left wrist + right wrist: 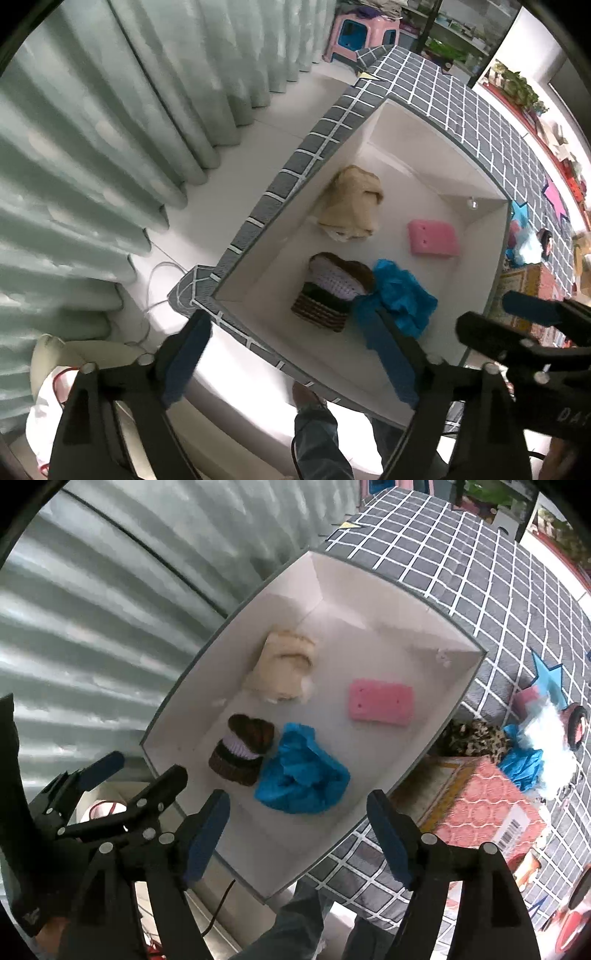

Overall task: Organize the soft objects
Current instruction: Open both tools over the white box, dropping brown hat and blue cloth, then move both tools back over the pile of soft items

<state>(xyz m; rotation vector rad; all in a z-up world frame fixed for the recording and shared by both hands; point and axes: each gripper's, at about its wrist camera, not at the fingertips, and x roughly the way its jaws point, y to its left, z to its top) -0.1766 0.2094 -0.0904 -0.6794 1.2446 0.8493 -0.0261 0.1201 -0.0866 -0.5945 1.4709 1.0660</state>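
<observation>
Blue crinkled soft cloth (301, 775) lies inside the white open-topped box (476, 254), at the near end of the box floor, directly below and just ahead of both tools. You have both pointed steeply down over that near edge. In the right wrist view the bundle sits between and just beyond your right tool (297, 843); in the left wrist view it shows beside the right-hand finger of your left tool (291, 354), so it lies off to that side of the left one. Your right hand looks the better centred over it.

Touching the blue bundle on one side is a brown and lilac knitted hat (242, 751). A beige folded plush piece (282, 668) lies further in, and a pink rectangular sponge pad (380, 701) rests apart from the others toward the far side wall.

Both tools stand wide, their blue pads well apart, and nothing is between the fingers of either; neither touches the cloth or the box.

More soft things wait outside the box on the grey grid-patterned bed cover (480, 590): another blue bundle with white fluff (535, 753) and a leopard-print piece (472, 738), all on your right side. I judge the next pick falls to your right hand, which would have to swing away from the box toward that pile.
</observation>
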